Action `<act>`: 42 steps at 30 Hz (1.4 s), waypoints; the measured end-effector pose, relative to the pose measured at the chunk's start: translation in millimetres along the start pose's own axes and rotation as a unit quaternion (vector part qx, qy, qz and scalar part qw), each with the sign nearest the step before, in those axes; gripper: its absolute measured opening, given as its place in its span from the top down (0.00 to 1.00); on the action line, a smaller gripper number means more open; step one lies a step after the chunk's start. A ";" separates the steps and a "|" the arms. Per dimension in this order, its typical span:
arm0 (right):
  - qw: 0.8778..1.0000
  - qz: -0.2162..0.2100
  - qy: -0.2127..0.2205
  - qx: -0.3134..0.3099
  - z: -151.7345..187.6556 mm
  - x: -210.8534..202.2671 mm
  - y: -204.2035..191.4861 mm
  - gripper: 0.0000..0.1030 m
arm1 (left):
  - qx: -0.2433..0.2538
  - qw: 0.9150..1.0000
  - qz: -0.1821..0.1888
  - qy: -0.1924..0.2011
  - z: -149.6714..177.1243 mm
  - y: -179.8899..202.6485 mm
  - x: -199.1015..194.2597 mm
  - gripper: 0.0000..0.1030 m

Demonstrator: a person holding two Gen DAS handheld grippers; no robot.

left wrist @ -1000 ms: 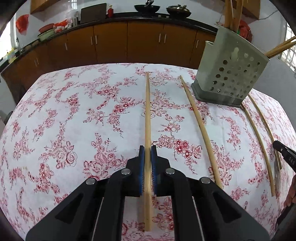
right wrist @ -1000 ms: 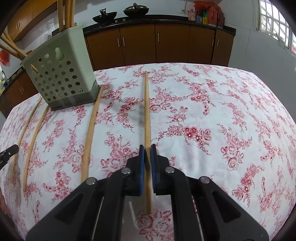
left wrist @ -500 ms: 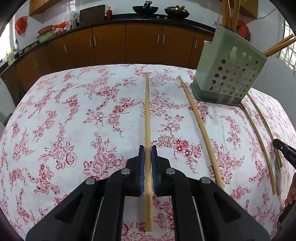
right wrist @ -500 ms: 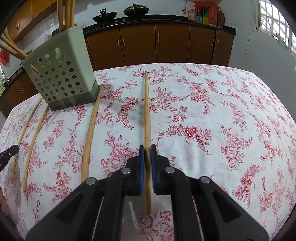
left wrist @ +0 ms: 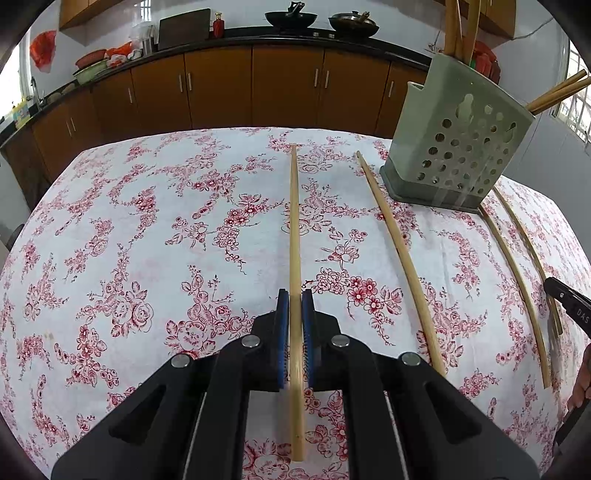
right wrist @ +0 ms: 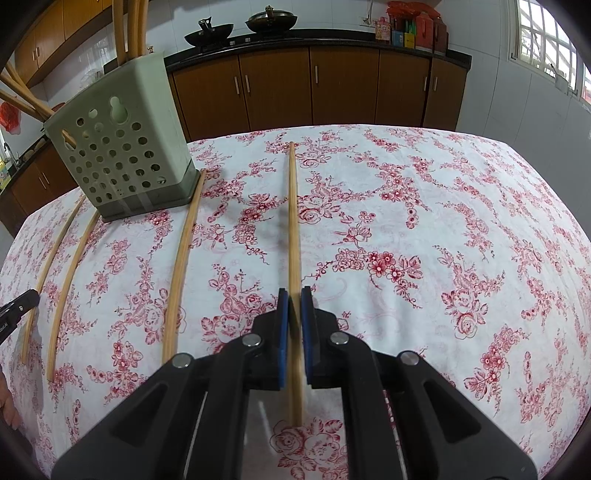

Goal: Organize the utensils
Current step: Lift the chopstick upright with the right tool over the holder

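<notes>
Item, nearest: the left gripper [left wrist: 295, 314] is gripping one bamboo chopstick [left wrist: 294, 221] between its blue pads, low on the stick's near end, the rest of it running away across the floral tablecloth [left wrist: 147, 240]. Whether the stick is lying on the cloth or riding just above it cannot be told.

Item, alongside: the right gripper [right wrist: 294, 310] is clenching a second chopstick [right wrist: 293, 221] in the same fashion, near end in the pads, far end pointing toward the cabinets.

Item, between the two grippers: three loose chopsticks are lying on the cloth, untouched. One [left wrist: 399, 258] is sitting to the left of the holder; a pair [left wrist: 513, 266] is trailing forward from the holder's base on its other side.

Item, farther: the green perforated holder [left wrist: 461, 147] is standing upright on the table, already carrying several sticks [left wrist: 461, 29], some upright, some leaning out over the rim.

Status, as judged: the sorting is standing part-way. Some sticks are housed, two are in hand and not yet carried over, three are waiting on the cloth.

Item, farthest: brown cabinets [left wrist: 221, 88] and two dark pans [left wrist: 321, 20] on the counter are sitting outside the work.
</notes>
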State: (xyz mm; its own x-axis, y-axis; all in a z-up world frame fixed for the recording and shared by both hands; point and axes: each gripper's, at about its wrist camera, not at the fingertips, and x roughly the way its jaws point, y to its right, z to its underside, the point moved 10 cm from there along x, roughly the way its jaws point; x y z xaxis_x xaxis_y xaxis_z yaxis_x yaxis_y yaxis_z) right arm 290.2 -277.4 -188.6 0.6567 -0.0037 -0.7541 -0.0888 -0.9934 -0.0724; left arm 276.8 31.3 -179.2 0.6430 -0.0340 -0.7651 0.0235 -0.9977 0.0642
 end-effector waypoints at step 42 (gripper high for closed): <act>0.978 -0.066 0.194 0.026 -87.0 -148.1 11.7 0.92 | -0.036 0.983 0.061 0.169 -77.7 5.5 -141.5 0.93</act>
State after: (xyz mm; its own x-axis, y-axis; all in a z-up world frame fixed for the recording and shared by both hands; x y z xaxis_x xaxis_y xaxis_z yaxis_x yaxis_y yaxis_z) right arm 257.1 -298.4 -21.0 0.8994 0.0700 -0.4315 -0.0165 -0.9810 -0.1934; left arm 245.5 35.2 -20.8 0.8614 -0.1198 -0.4935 -0.0238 -0.9802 0.1964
